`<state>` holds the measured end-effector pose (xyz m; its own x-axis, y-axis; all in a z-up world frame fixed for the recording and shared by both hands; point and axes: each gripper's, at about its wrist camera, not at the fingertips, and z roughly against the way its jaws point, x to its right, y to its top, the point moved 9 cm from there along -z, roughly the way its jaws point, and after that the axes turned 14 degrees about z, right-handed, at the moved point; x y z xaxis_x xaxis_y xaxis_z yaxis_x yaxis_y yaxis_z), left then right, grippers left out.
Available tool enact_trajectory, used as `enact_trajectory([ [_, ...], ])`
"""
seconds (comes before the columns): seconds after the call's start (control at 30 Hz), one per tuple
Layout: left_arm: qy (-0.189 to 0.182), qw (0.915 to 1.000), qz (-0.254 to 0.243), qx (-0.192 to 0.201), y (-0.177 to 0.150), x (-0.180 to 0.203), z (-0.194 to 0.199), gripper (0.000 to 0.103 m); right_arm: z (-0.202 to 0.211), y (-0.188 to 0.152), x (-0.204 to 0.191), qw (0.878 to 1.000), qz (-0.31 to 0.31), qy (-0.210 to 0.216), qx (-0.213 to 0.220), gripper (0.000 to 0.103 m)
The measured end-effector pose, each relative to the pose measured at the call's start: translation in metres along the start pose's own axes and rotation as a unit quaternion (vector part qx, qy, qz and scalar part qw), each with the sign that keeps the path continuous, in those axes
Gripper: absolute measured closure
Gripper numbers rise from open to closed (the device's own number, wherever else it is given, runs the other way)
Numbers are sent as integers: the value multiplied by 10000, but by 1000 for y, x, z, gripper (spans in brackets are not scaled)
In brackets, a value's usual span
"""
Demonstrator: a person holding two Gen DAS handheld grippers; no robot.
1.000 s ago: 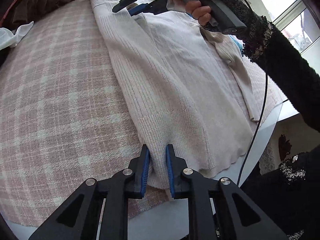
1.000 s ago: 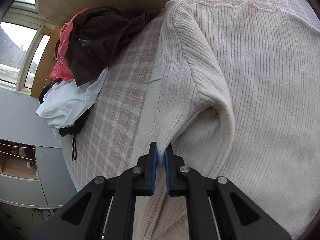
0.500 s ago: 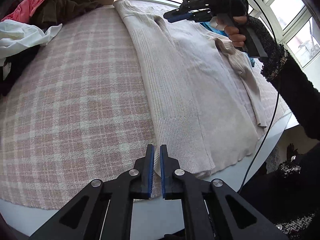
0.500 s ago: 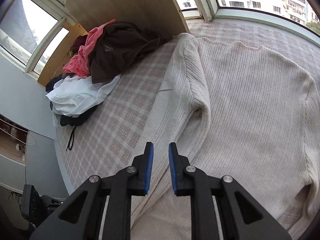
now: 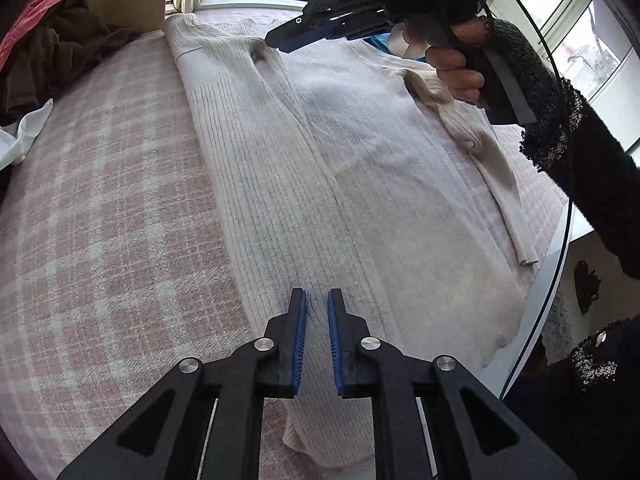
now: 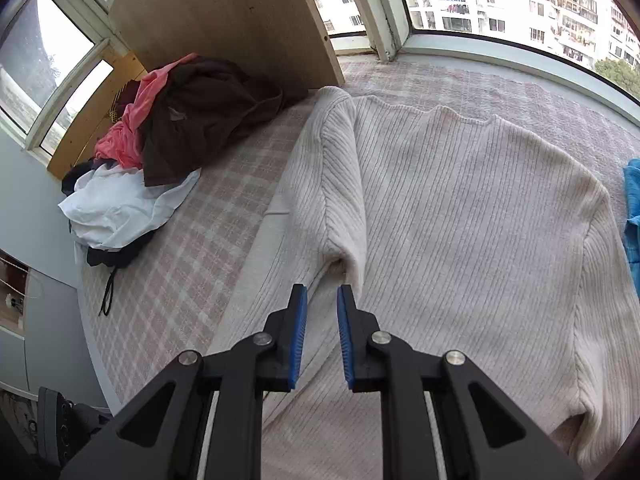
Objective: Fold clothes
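Cream sweater [image 5: 360,184] lies flat on the plaid bedcover [image 5: 100,200], one side strip now folded inward. We released both edges since a second ago: left gripper [image 5: 317,320] jaws just reopened slightly, right gripper [image 6: 322,312] narrowly parted, both empty above the knit; far side judged next

The sweater [image 6: 460,216] lies flat on the bed cover [image 6: 192,264]; a heap of clothes [image 6: 160,152] sits to its left on the same cover, against a wooden board [image 6: 224,20]; windows [image 6: 500,0] stand behind; another cloth [image 6: 632,216] lies at its right.
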<state>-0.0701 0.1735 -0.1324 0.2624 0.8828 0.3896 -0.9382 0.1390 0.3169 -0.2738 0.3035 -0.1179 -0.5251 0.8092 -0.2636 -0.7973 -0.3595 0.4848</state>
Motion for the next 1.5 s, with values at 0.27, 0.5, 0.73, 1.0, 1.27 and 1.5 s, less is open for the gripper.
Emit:
enact_trajectory([
  [0.27, 102, 9996, -128, -231, -6, -1, -4, 91, -32, 23, 96, 9892, -635, -1215, -515, 93],
  [0.5, 224, 9988, -282, -326, -6, -2, -3, 91, -56, 97, 37, 9997, -181, 93, 145, 65],
  [0.73, 126, 9991, -166, -375, -9, -7, 1, 91, -104, 97, 16, 9970, -218, 634, -387, 67],
  [1.0, -17, 9989, -169, -438, -5, -13, 3, 91, -85, 94, 26, 9913, -711, 1110, -46, 92],
  [1.27, -91, 9989, -136, -433, -6, -10, 2, 91, -85, 96, 37, 9985, -391, 85, -365, 81],
  [1.5, -109, 9991, -84, -394, -11, -16, 9, 91, -105, 135, 6, 9993, 338, 24, -175, 81],
])
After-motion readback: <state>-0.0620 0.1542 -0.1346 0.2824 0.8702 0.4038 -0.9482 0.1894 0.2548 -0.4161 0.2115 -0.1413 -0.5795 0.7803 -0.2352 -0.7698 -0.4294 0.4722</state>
